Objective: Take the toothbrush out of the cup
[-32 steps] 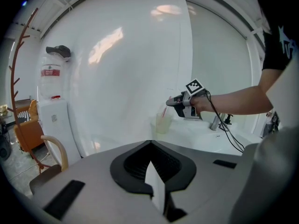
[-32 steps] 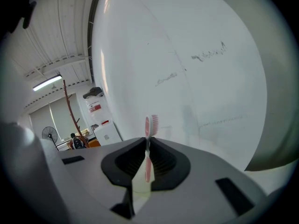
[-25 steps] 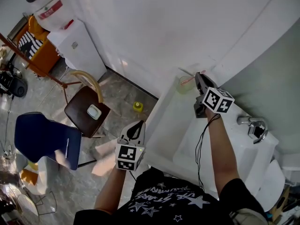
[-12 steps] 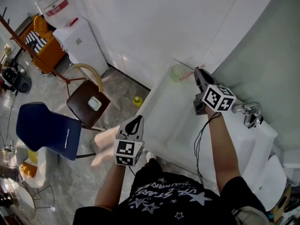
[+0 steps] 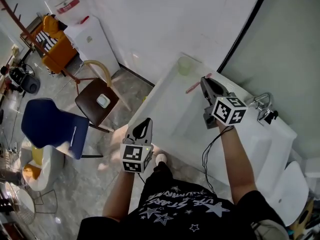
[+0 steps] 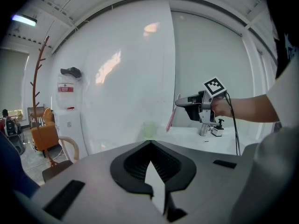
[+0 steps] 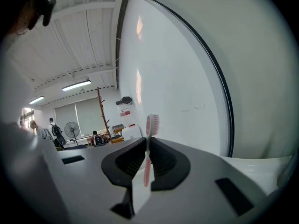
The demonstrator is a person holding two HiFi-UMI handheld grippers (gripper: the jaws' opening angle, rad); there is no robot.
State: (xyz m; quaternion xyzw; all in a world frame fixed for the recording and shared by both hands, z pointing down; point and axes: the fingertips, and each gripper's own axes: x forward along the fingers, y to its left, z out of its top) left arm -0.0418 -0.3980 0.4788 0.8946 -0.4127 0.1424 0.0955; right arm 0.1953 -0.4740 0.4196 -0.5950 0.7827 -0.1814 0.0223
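Right now you are gripping one toothbrush in the right gripper. Its jaws are pinching almost fully together on the thin pink handle, and the pink head with its pale bristles is standing up past the fingertips. From the head view, the brush is lying slantwise across the jaw tips, hanging in the air over the white counter, fully out of the cup and apart from it. That single cup, pale green and see-through, is standing upright at the counter's far end by the wall. Your left gripper is hovering off the counter's near edge, its jaws closed together on nothing. Counting up: two grippers, one toothbrush, one cup, one faucet.
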